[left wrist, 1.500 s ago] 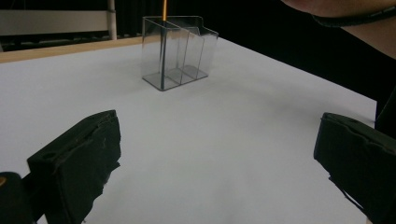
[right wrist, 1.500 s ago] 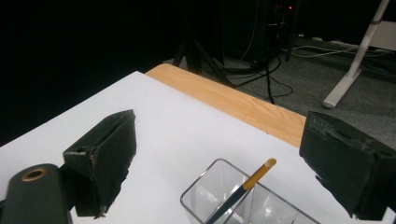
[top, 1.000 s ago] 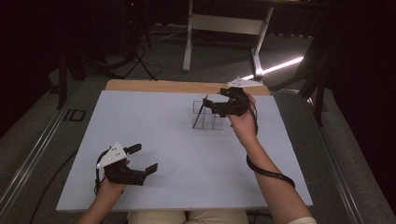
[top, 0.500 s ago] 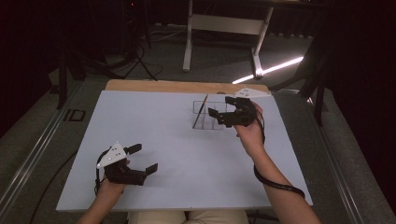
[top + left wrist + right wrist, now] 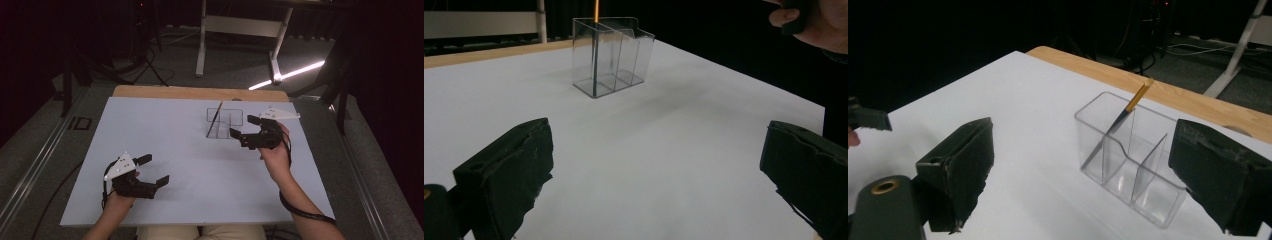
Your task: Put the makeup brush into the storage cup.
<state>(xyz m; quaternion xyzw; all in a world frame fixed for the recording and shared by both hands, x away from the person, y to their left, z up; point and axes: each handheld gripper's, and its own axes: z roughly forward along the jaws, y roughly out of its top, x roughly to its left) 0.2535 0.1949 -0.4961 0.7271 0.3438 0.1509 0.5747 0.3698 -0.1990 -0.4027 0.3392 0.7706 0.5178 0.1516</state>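
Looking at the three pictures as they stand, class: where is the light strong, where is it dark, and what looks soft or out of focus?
High view: white table evenly lit, surroundings dark, one bright strip on the floor. Left gripper view: left claw soft up close, clear organizer sharper. Right gripper view: right claw blurred, pencil crisp, background black.

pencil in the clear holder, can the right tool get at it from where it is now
Probably yes. The right tool sits open just beside the holder, and the pencil leans with its top sticking out above the rim. Nothing lies between them on the table.
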